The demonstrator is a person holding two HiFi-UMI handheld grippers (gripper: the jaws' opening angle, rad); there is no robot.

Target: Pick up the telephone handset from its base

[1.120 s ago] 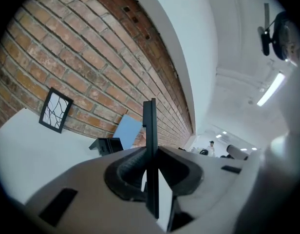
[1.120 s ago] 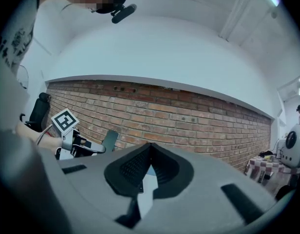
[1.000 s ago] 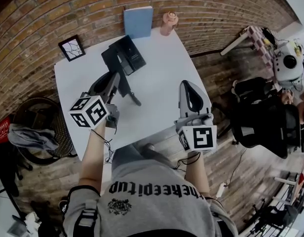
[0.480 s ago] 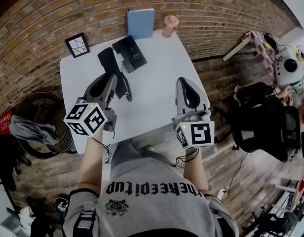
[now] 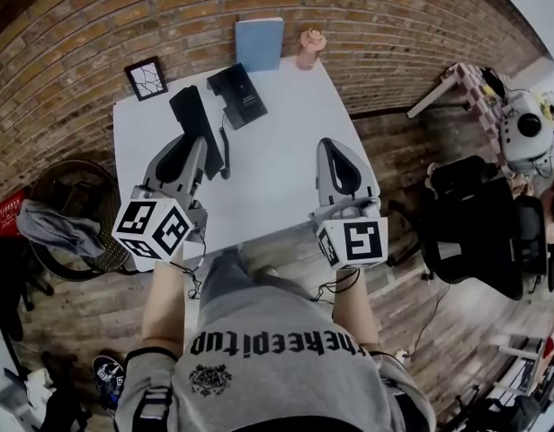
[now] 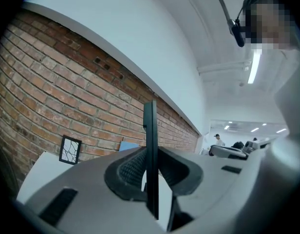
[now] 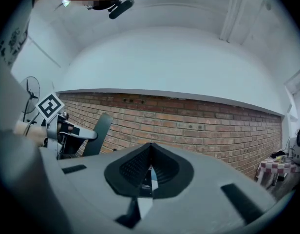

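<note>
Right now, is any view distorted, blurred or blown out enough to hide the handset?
Head view: fisheye bows the brick wall, corners dark, handset clear. Left gripper view: handset crisp edge-on, ceiling light glares. Right gripper view: dark rim, wall bowed.

A long white ceiling tube lamp [image 6: 253,67] is glaring at two o'clock; fisheye edges are bending, darkening.

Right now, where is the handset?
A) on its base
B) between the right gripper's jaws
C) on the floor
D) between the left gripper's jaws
D: the handset is clamped between the jaws of the left gripper, clear of the base, while the right gripper is shut with nothing in it.
</note>
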